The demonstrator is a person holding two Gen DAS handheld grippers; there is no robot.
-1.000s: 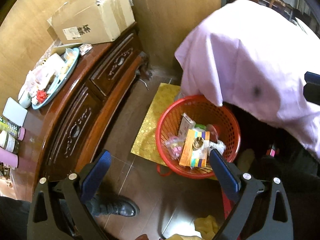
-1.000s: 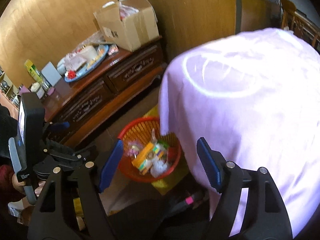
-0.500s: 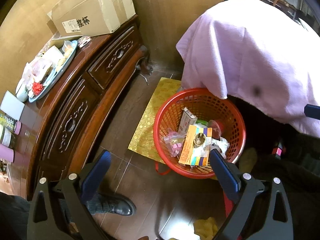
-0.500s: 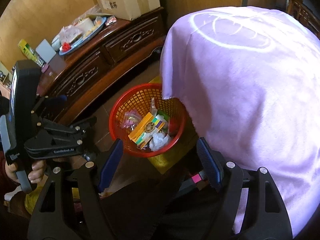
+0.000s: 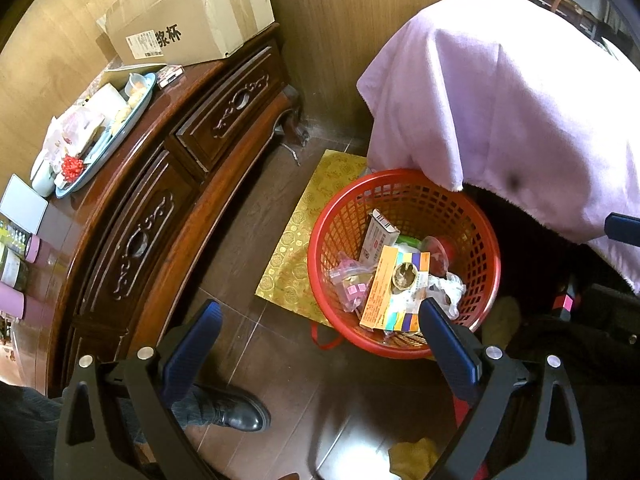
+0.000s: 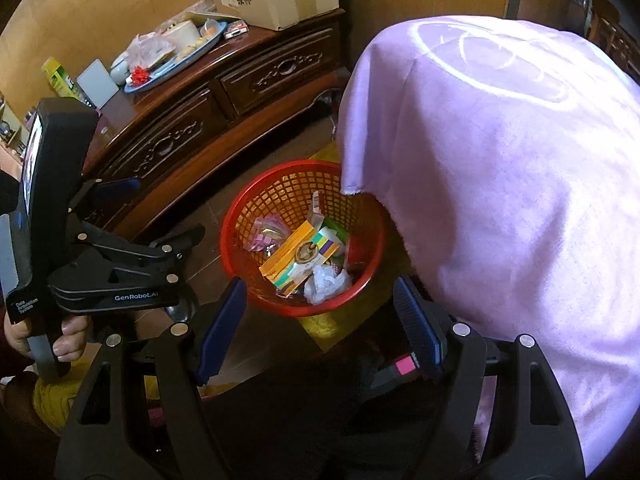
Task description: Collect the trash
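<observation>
1. A floor of dark brown tiles (image 5: 248, 216) is shown, bounded by light wooden wall panelling (image 5: 360, 20). A gold patterned mat (image 5: 308, 232) lies on the tiles.
2. A carved dark wooden sideboard with two drawers (image 5: 160, 184) stands along the wall. On its top are seen an open brown cardboard box (image 5: 192, 16) and a blue oval tray of wrapped snacks (image 5: 100, 132).
3. The round red plastic mesh basket (image 5: 472, 232) is placed partly on the mat, near the sideboard. It holds the trash: an orange-and-white flat carton (image 5: 396, 292), a small white-and-red box (image 5: 378, 236), a crumpled white plastic bag (image 6: 326, 284) and a clear packet with pink pieces (image 5: 348, 284).
4. The left gripper (image 5: 320, 344) is held with its blue-padded jaws wide apart above the floor; nothing is gripped or touched. In its own view, its right finger overlaps the basket's near rim.
5. The right gripper (image 6: 320, 324) is likewise spread wide and empty, with the basket framed between its fingers from above.
6. A lilac cloth draped over a bulky object (image 6: 500, 168) overhangs the basket's far rim and covers part of its opening.
7. A black leather shoe (image 5: 236, 412) rests on the tiles below the left gripper. A hand (image 6: 68, 332) grasping the left gripper's handle appears in the right wrist view.
</observation>
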